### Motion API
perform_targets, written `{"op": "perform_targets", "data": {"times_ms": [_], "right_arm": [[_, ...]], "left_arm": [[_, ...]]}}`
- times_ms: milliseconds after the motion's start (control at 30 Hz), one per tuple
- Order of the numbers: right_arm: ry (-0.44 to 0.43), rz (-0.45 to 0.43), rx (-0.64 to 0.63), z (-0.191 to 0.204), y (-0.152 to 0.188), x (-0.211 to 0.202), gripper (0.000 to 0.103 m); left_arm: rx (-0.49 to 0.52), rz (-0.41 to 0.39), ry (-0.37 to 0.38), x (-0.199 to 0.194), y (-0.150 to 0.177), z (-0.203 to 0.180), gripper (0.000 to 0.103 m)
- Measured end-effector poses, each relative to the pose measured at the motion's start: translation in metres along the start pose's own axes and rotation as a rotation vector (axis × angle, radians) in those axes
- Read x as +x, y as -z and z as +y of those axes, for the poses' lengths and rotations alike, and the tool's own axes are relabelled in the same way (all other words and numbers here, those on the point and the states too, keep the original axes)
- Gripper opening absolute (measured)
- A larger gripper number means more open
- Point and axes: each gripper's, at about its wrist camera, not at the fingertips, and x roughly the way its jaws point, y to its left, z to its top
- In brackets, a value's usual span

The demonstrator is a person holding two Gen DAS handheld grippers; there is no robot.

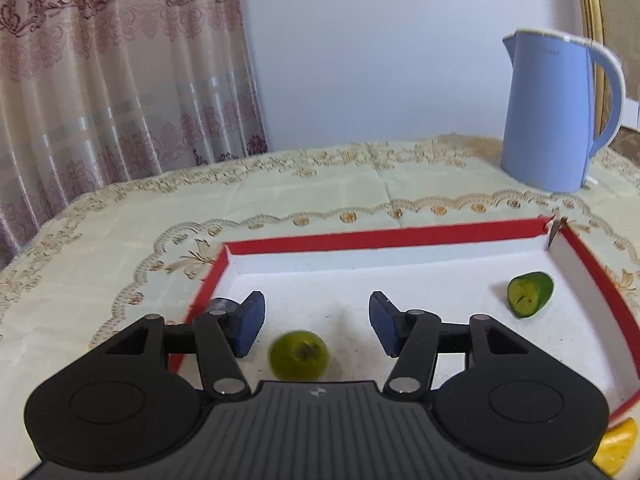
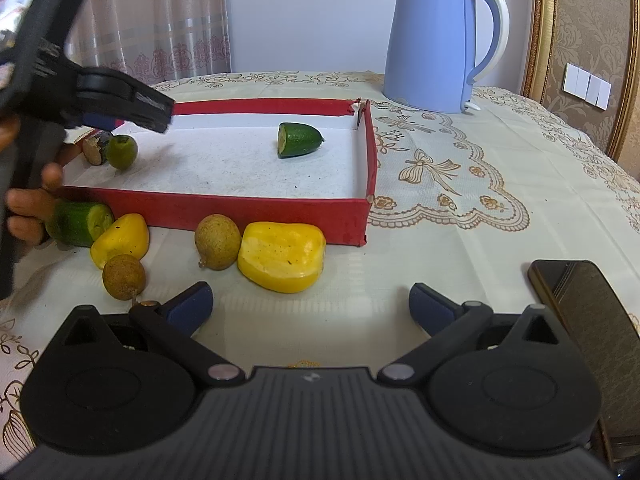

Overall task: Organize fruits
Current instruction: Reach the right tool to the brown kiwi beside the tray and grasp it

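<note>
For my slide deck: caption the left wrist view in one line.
Left gripper, jaws open, above a round green fruit inside the red-walled box; cut green fruit and blue kettle beyond.

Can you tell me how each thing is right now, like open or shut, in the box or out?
Left gripper: open, over the box.
Right gripper: open, holding nothing.
Box: open, no lid.
Round green fruit: in the box.
Cut green piece: in the box.
Yellow pieces: outside, on the table.
Brown fruits: outside, on the table.
Kettle: upright, lid shut.
</note>
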Motion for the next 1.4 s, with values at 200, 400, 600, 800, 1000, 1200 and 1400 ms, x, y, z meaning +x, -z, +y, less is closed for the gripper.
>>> {"op": "perform_targets", "data": {"times_ms": [200,400,600,800,1000,1200,1400], "right_arm": [[-0.001,-0.001,0.0,0.0,0.0,0.0,0.103],[-0.017,-0.008,0.011,-0.004,-0.001,-0.001,0.103],[0.035,-0.047,-0.074,-0.002,-0.007,-0.003,0.103],[-0.013,-0.031,-0.101,0.002,-0.014,0.002,0.094],[-0.015,-0.018,-0.106,0.005,-0.013,0.006,0.09],[-0.098,-0.078,-0.128,0.011,-0.012,-0.017,0.073],[-0.243,-0.066,-0.237,0.035,-0.011,-0.024,0.05]], "left_arm": [[0.002,-0.076,-0.035,-0.038,0.012,0.01,0.069],[-0.06,-0.125,-0.036,-0.054,0.028,0.026,0.07],[-0.145,-0.13,0.004,-0.046,0.037,0.045,0.07],[-0.112,-0.157,-0.022,-0.051,0.041,0.043,0.07],[-0.09,-0.162,-0.03,-0.051,0.043,0.041,0.075],[-0.104,-0.152,-0.041,-0.05,0.043,0.044,0.076],[-0.11,-0.148,-0.054,-0.048,0.043,0.046,0.075]]}}
